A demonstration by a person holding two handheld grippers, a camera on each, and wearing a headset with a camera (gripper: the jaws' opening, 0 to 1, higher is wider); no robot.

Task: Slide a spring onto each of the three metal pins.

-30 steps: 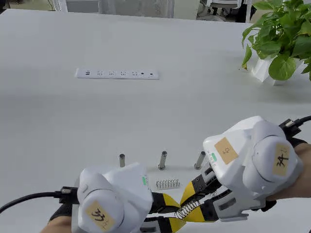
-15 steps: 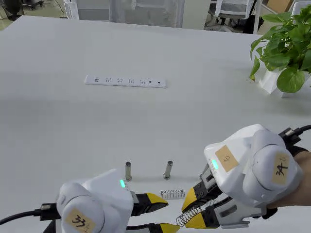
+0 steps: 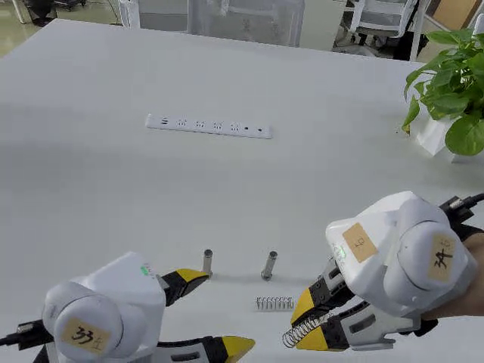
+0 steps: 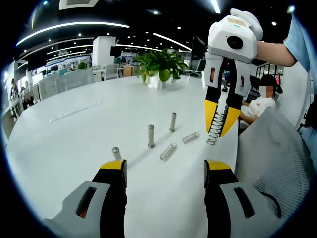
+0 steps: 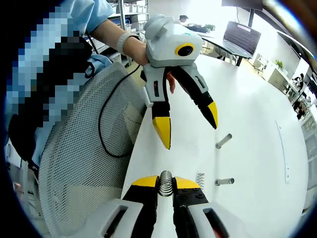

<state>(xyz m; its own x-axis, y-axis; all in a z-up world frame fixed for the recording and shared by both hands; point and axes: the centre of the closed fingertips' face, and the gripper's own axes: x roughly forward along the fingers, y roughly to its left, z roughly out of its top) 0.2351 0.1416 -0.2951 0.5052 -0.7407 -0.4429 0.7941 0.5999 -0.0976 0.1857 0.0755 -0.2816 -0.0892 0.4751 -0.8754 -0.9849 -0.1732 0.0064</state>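
Two upright metal pins [image 3: 207,261] [image 3: 269,265] stand near the front of the white table [image 3: 113,189]; the left gripper view shows three bare pins [image 4: 116,152] [image 4: 150,136] [image 4: 173,121]. A loose spring [image 3: 274,303] lies beside them, and two loose springs [image 4: 168,151] [image 4: 190,138] show in the left gripper view. My right gripper [image 3: 306,325] is shut on a spring [image 5: 166,182], held a little above the table right of the pins. My left gripper [image 3: 214,311] is open and holds nothing, left of and below the pins.
A white power strip [image 3: 208,126] lies mid-table. A potted plant [image 3: 454,91] stands at the far right. A mesh chair back [image 5: 84,163] sits just off the table's near edge, behind the grippers.
My left gripper has drawn back to the left, away from the right gripper's spring, and its jaws stand wider. The right gripper has kept its spring and hardly moved. The head camera tilted.
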